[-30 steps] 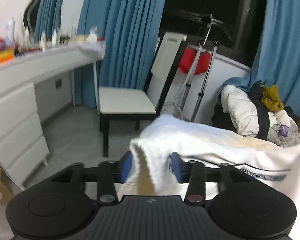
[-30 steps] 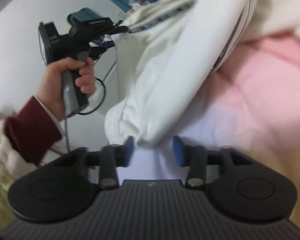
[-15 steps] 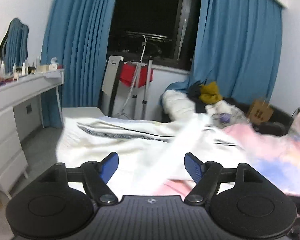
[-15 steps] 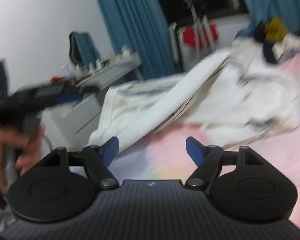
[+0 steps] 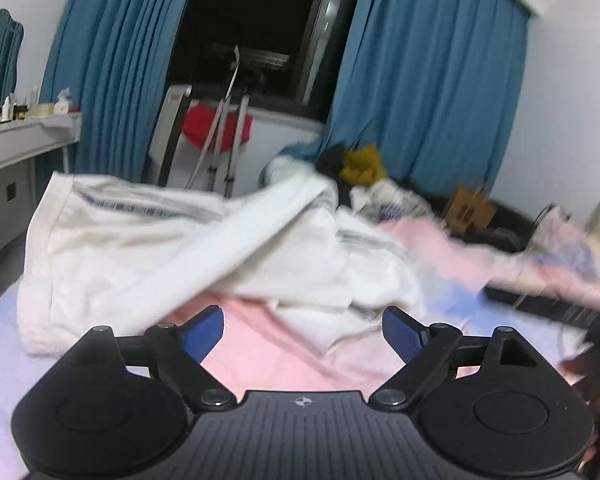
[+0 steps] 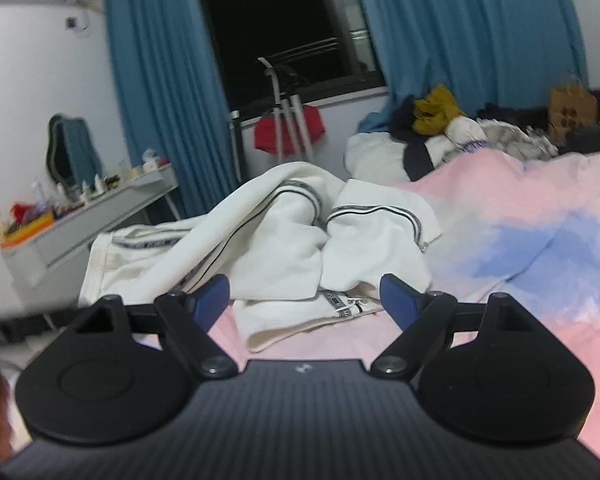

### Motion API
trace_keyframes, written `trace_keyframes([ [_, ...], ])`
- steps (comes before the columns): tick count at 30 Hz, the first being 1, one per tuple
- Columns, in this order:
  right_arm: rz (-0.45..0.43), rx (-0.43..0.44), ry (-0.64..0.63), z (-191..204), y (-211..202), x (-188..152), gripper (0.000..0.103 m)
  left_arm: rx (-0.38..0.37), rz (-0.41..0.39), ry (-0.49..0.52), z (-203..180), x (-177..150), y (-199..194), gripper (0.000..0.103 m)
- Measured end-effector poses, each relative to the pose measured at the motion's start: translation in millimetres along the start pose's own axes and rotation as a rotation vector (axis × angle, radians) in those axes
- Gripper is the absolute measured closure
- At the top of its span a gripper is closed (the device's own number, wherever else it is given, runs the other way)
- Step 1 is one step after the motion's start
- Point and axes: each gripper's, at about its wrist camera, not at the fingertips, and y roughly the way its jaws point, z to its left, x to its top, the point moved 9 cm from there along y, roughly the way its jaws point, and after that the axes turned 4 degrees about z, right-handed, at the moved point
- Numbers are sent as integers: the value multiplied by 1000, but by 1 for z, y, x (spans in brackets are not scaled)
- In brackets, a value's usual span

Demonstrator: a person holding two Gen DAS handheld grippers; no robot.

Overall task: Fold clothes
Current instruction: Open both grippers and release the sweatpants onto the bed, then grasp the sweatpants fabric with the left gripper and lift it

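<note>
Both grippers empty now, white garment dropped back on the bed.

Both the left gripper [image 5: 302, 330] and the right gripper [image 6: 305, 298] stand with their blue fingers spread wide and nothing between them, whereas a second ago each was pinched on a fold of the white striped garment [image 6: 284, 236] and held it in the air. Half a second ago the fingers had already opened; the cloth now lies in a loose, rumpled heap near the left edge of the pink-and-blue bedspread [image 6: 520, 240], one long part draped across the rest. It looks like a zip jacket, though blur in the left view makes that uncertain. Judging by the heap, no neat fold is made yet; a fresh grasp on an edge or sleeve seems needed.
</note>
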Motion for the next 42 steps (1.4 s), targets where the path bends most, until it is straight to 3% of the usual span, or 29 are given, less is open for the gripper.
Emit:
trace_keyframes([
  [4,2,-49,-9,-7,1,-5,19,99,73,68,13,7,40,15],
  [6,4,-75,-12,-12,2,-7,19,123,91,94,19,26,69,15],
  [13,23,-115,101,-48,19,-11,19,144,43,240,7,109,171,15],
  [18,57,-124,192,-72,46,-18,19,155,24,278,-9,155,255,17],
  [22,87,-131,213,-82,69,-28,19,201,7,296,-11,185,315,40],
  [23,91,-133,215,-84,74,-31,19,192,15,289,-12,190,327,57],
  [25,100,-138,221,-89,83,-35,19,183,20,288,-15,199,338,80],
  [28,107,-140,237,-93,91,-38,19,144,17,298,-24,203,328,92],
  [34,66,-117,236,-88,79,-29,19,13,-20,306,-46,190,240,96],
  [42,-8,-64,212,-69,45,-15,19,-60,-11,363,-51,108,111,97],
])
